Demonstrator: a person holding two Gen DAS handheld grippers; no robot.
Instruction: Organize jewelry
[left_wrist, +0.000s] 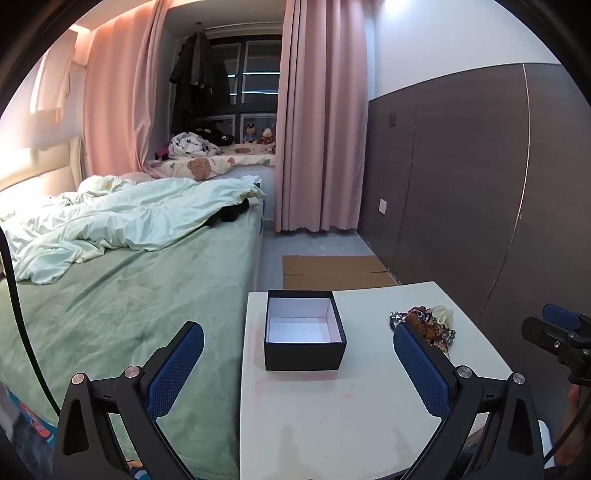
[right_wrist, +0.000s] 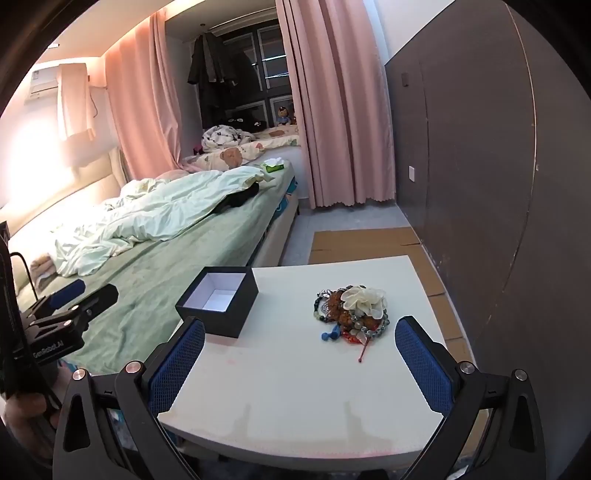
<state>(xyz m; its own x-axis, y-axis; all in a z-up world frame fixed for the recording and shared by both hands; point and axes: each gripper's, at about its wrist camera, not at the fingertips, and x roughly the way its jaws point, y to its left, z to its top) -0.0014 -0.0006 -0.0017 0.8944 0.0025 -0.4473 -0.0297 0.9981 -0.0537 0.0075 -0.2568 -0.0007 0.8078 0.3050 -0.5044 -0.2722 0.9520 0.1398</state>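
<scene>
Both grippers hang short of the near edge of the white table (right_wrist: 295, 387), angled down toward it. The left gripper (left_wrist: 299, 354) has its jaws spread wide with nothing between them; its line runs at the box (left_wrist: 304, 328). The right gripper (right_wrist: 300, 350) is likewise spread wide and empty, and its line runs just left of the jewelry (right_wrist: 351, 310).

The box is black outside and white inside, with no lid on it, and appears to hold nothing. It stands at the far left corner of the table, close to the left edge. The jewelry lies in one tangled heap toward the right of the table, well apart from the box: bead strings, a brown piece, a cream fabric flower (right_wrist: 364, 299) on top, a small blue piece and a red pin at the near side.

Judgement: the task has not begun; the step in hand is the first pick.

Recommendation: take the right gripper to the heap and start with an outlying piece or the flower on top, not the middle, since linked strands would likely drag others along. Close on one item only and lift slowly. Steady the box with the left gripper if needed; so near the edge, it could be pushed off.
</scene>
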